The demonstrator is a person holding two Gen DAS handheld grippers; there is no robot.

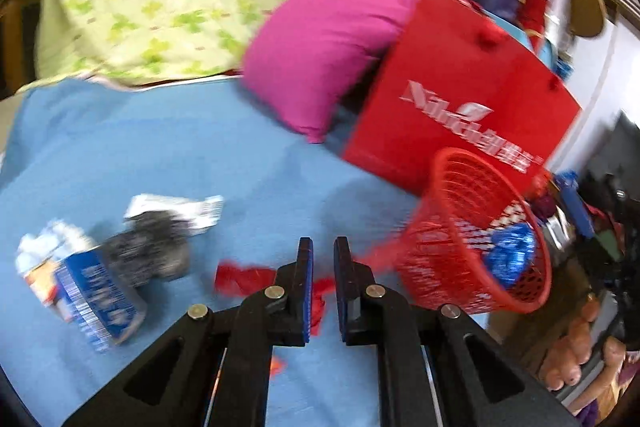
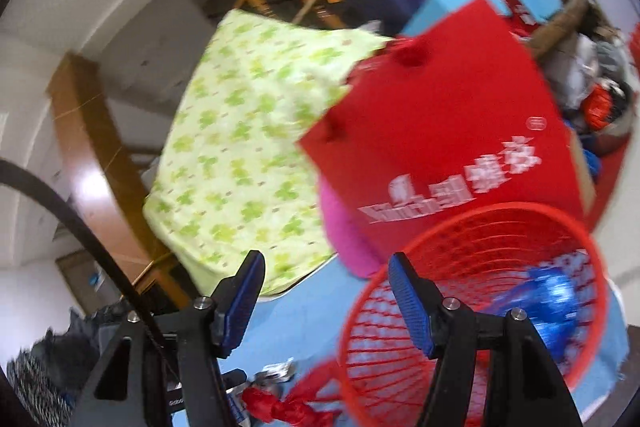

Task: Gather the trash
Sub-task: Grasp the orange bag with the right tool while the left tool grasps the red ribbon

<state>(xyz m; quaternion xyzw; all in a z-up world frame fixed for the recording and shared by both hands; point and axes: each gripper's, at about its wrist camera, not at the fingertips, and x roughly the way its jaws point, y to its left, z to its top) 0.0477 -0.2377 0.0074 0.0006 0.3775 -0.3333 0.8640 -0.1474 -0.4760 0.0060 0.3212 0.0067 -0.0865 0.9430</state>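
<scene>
1. Jaws: our left gripper [image 1: 322, 291] is pinched shut on a red scrap [image 1: 320, 301]; our right gripper [image 2: 326, 301] stands open, empty.
2. Left on the blue sheet [image 1: 200, 131]: blue carton [image 1: 96, 301], grey wad [image 1: 150, 247], white wrapper [image 1: 176, 209], red wrapper [image 1: 242, 277].
3. Done: blue wrapper [image 1: 510, 255] lies in the red basket [image 1: 452, 227], tipped at the right.
4. We judge it barely begun.

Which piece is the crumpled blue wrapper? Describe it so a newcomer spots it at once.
Start at the big red paper bag with white lettering standing on the blue bedsheet. Just in front of it a red mesh basket lies tipped, mouth open. The blue wrapper sits inside it: shiny, crinkled, and the only trash already in the basket.
</scene>
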